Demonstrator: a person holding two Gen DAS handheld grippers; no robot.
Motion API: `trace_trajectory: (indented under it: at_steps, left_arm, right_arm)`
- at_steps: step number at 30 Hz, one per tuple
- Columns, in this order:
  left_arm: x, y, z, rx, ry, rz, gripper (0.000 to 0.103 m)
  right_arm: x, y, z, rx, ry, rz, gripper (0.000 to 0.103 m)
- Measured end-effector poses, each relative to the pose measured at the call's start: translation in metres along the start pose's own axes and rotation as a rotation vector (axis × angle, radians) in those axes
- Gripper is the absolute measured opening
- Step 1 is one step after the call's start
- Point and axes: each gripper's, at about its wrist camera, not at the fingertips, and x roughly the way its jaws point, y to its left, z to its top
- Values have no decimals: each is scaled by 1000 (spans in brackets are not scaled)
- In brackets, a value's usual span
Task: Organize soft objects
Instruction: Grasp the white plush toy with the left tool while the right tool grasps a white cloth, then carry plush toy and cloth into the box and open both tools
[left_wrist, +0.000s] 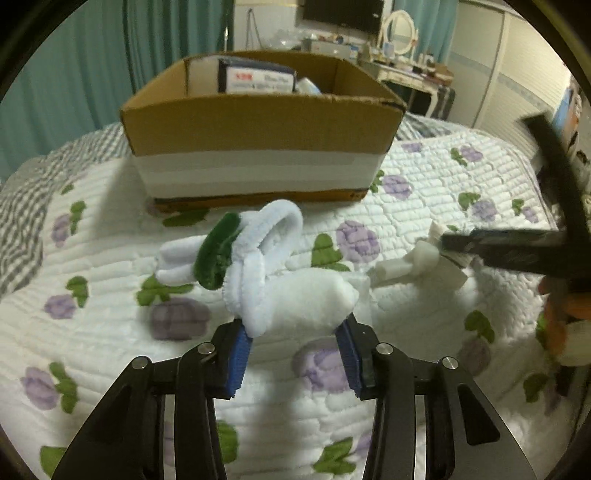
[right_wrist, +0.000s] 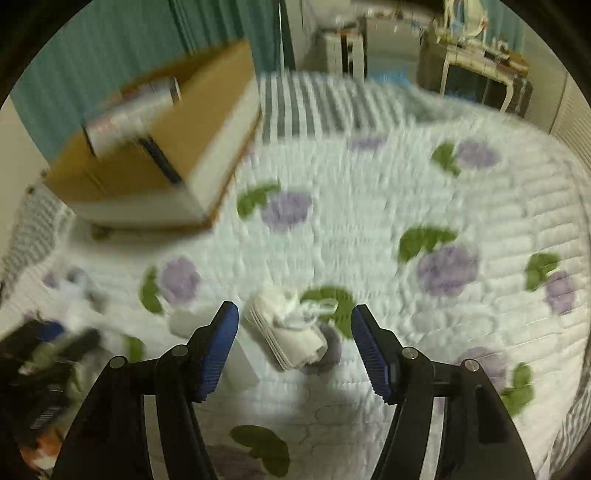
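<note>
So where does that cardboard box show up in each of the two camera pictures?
Left wrist view: the cardboard box sits top centre on the quilt, behind the white plush toy.
Right wrist view: the box is upper left, blurred and tilted.
Shared landmark: the flowered quilt.

Premises: a home bedroom. Evidence: bed (left_wrist: 424, 177) covered with a floral quilted bedspread, teal curtains (left_wrist: 74, 74), white dressing table (left_wrist: 410, 70) with oval mirror (left_wrist: 399, 27), wall-mounted television (left_wrist: 341, 13), wardrobe doors (left_wrist: 517, 74).
</note>
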Motion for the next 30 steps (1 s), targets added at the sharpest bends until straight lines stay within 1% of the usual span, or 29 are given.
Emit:
trace_trajectory:
  at_steps: [1, 3, 4, 5, 6, 8, 12, 14, 16, 20, 22, 25, 30]
  left_arm:
    - [-3, 1, 0, 1, -7, -1, 42]
    - [-8, 1, 2, 2, -22, -2, 42]
    - [-8, -1, 3, 3, -26, 1, 42]
    - [-12, 1, 3, 3, -31, 3, 42]
    - [-16, 3, 3, 0, -36, 0, 42]
    - [-24, 5, 3, 1, -50, -12, 42]
    - [-51, 11, 2, 28, -95, -23, 42]
    - [-65, 13, 5, 49, -117, -17, 42]
    - [-80, 17, 12, 58, -146, -13, 42]
    - [-110, 24, 30, 57, -208, -16, 42]
    - [-124, 24, 40, 70, -241, -16, 42]
    - [-141, 25, 60, 88, -286, -26, 42]
    - [-149, 28, 98, 113, -342, -14, 42]
  right_arm:
    - [9, 0, -1, -4, 28, -5, 63]
    - [19, 1, -2, -6, 57, -16, 55]
    - [20, 2, -2, -9, 56, -16, 48]
    - [18, 2, -3, -15, 43, -4, 39]
    - [16, 3, -3, -21, 33, 1, 35]
    - [9, 5, -6, -34, 6, 9, 30]
    - [-21, 11, -11, -51, -81, -5, 28]
    - [-45, 18, -13, -67, -133, -13, 28]
    - [-68, 25, -14, -80, -177, -1, 28]
    - [-105, 48, -7, -125, -244, 9, 28]
    - [-126, 58, 1, -139, -286, 36, 28]
    - [-146, 73, 13, -162, -338, 66, 28]
    - [-172, 98, 51, -192, -417, 111, 28]
